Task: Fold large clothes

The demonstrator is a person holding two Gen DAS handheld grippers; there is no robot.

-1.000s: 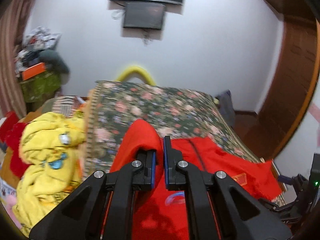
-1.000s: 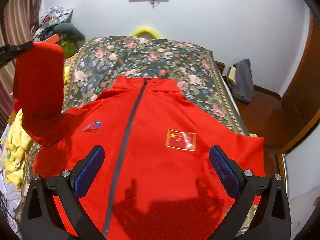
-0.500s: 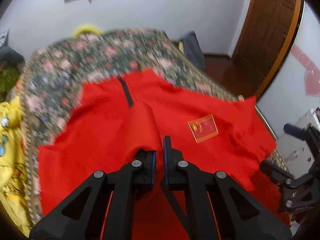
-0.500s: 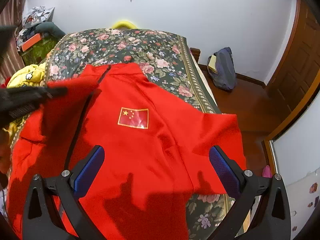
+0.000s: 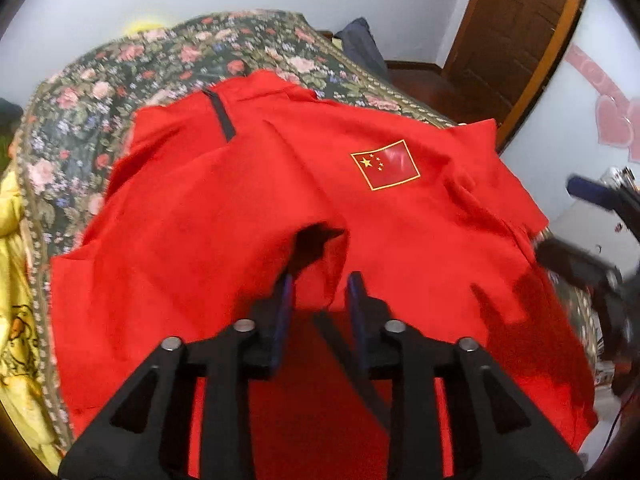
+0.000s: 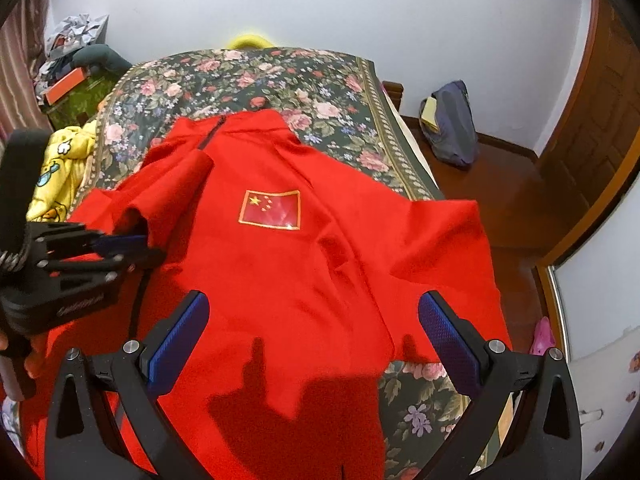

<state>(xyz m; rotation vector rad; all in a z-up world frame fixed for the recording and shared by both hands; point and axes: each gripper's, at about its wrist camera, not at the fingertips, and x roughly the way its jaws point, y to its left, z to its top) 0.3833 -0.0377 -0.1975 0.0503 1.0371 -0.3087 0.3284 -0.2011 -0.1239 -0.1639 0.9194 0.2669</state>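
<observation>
A red zip jacket (image 5: 420, 240) with a flag patch (image 5: 385, 165) lies front up on the floral bedspread (image 5: 120, 72). One sleeve (image 5: 224, 216) is folded across its chest. The sleeve's cuff (image 5: 320, 248) sags loose between the pads of my left gripper (image 5: 320, 296), whose jaws are opening and no longer press the cloth. In the right wrist view the left gripper (image 6: 132, 246) sits low over the jacket (image 6: 320, 260) at the left. My right gripper (image 6: 312, 332) hovers wide open above the jacket's lower right part, holding nothing.
A yellow garment (image 6: 60, 168) is heaped left of the bed. A cluttered pile (image 6: 76, 60) stands in the far left corner. A dark bag (image 6: 452, 124) leans on the wall by the wooden floor, near a brown door (image 5: 512, 40).
My left gripper carried the raised sleeve from the left down across the jacket's front, then its jaws parted off the cuff. The right gripper shifted a little to the right early on.
</observation>
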